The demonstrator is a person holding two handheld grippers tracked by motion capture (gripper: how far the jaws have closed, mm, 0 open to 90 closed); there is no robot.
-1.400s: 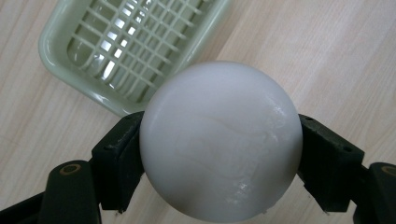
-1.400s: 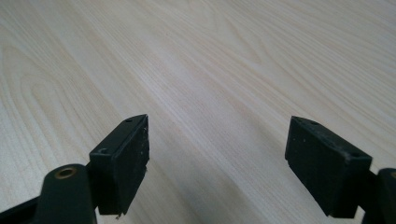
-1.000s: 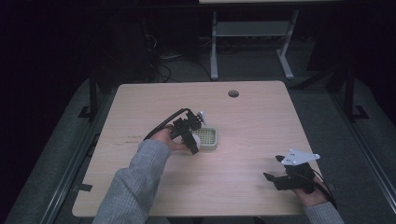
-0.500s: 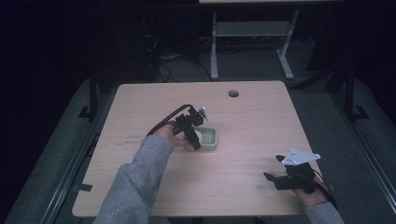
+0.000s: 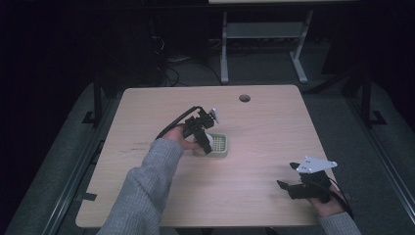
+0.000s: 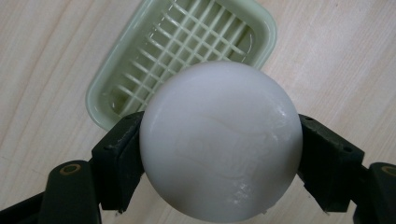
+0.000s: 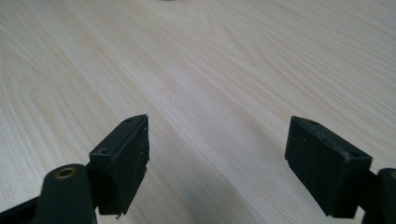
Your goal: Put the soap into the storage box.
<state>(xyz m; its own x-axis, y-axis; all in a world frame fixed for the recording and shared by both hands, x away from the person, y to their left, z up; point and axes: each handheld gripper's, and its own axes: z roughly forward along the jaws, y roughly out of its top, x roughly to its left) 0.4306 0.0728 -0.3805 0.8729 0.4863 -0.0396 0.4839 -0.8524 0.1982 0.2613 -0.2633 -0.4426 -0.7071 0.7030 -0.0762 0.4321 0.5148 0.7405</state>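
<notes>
Left gripper [image 6: 219, 154] clamps the white soap bar [image 6: 220, 140], now carried a bit right, over the near-left corner of the green soap dish [image 6: 154, 42]; probably not touching yet. Lowering comes next. Right gripper [image 7: 217, 163] gapes wide, idle near-right.

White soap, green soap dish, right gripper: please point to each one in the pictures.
white soap [image 6: 219, 140], left gripper view, its rounded front face.
green soap dish [image 6: 187, 42], left gripper view, its grid floor.
right gripper [image 7: 217, 163], right gripper view, midway between fingertips.
</notes>
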